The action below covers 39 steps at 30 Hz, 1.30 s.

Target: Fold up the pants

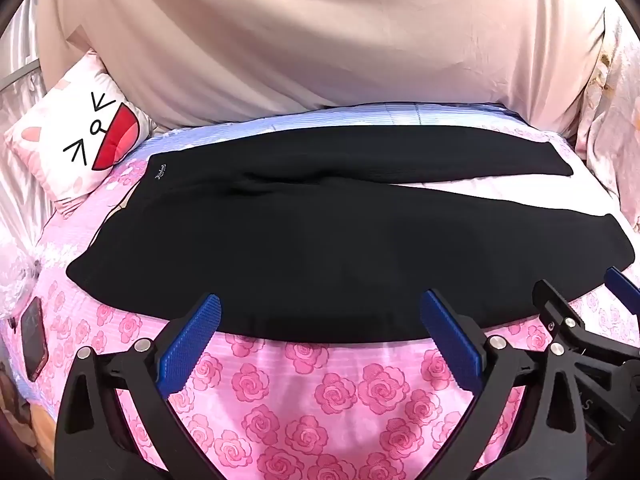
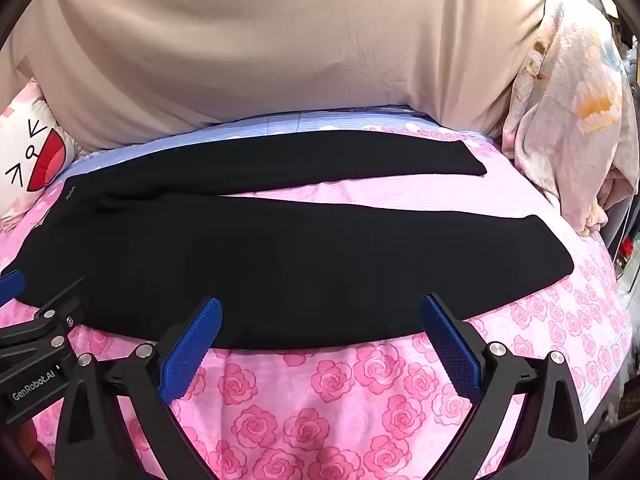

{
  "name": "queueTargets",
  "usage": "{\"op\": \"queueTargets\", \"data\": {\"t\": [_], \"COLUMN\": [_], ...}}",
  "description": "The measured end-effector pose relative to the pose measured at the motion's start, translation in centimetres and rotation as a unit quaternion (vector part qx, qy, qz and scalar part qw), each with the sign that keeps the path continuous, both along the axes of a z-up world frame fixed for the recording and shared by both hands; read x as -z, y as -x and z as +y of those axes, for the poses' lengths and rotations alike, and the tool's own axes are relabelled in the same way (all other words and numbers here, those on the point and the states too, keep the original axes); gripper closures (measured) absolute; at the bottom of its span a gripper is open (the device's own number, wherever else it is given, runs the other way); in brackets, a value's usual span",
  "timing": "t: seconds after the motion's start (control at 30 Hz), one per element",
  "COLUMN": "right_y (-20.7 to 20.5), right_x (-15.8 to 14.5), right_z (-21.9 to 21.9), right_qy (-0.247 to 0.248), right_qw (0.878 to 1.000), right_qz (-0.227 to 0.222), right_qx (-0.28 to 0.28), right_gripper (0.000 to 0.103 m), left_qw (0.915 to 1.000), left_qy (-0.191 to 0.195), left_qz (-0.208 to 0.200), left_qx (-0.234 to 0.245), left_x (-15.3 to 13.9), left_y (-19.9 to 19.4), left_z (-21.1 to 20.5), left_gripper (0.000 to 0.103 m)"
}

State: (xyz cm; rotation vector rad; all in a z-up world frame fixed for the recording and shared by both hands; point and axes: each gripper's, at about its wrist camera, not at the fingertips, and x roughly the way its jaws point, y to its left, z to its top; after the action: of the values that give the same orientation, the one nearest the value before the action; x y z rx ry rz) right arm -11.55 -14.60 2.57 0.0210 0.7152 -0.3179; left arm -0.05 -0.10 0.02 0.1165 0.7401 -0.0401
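- Black pants [image 1: 320, 248] lie flat on the rose-print bedsheet [image 1: 304, 392], long axis running left-right across both views: waistband at the left, the 2 leg cuffs at the right.
- Legs splay in a narrow V; a wedge of sheet shows between them toward the cuffs. Far leg [image 2: 320, 160] sits nearer the beige curtain [image 2: 280, 40], near leg [image 2: 320, 256] nearer the grippers.
- Left gripper [image 1: 320, 332] has its jaws spread wide and holds nothing; tips hover at the near edge of the near leg, roughly mid-length toward the waist. Contact with the cloth can't be confirmed.
- Right gripper [image 2: 320, 332] is likewise wide apart and holds nothing, at the same near edge but closer to the cuff end. It is the nearer one to the cuffs; the left is nearer the waistband.
- Judgement: no fold is made yet. The likely next move is pinching the near edge and carrying it away, over the far leg, so the lift direction is across the long axis.
- Fabric: matte, soft knit, thin and limp, with slight bunching at the crotch; small pale logo [image 1: 160, 171] by the waistband. It should drape and sag between the 2 pinch points.
- Finger pads [image 1: 192, 344] are blue and cross-hatched on black frames.
- Cat-face pillow [image 1: 80, 144] sits far left, a dark phone [image 1: 34, 344] at the sheet's left edge.
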Motion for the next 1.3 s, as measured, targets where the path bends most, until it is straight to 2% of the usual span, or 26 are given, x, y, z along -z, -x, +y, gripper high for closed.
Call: {"op": "queueTargets", "data": {"t": [0.33, 0.4, 0.63, 0.97, 1.3], "right_y": [-0.2, -0.1, 0.0, 0.7, 0.1], "right_x": [0.5, 0.5, 0.2, 0.1, -0.1], "right_z": [-0.3, -0.2, -0.9, -0.1, -0.4], "right_qy": [-0.003, -0.004, -0.009, 0.017, 0.005], "right_qw": [1.0, 1.0, 1.0, 1.0, 1.0], "right_qz": [0.007, 0.009, 0.01, 0.01, 0.017], "right_qx": [0.0, 0.0, 0.003, 0.008, 0.009], "right_gripper": [0.005, 0.005, 0.005, 0.005, 0.005], "left_qw": [1.0, 1.0, 1.0, 1.0, 0.9999], "left_qy": [0.003, -0.002, -0.001, 0.0, 0.0], "left_qz": [0.002, 0.007, 0.008, 0.01, 0.012], "left_qx": [0.002, -0.001, 0.001, -0.001, -0.003], "left_x": [0.3, 0.9, 1.2, 1.4, 1.4], "left_y": [0.8, -0.3, -0.5, -0.5, -0.6], "left_z": [0.6, 0.4, 0.4, 0.3, 0.4], "left_gripper": [0.005, 0.005, 0.005, 0.005, 0.005]}}
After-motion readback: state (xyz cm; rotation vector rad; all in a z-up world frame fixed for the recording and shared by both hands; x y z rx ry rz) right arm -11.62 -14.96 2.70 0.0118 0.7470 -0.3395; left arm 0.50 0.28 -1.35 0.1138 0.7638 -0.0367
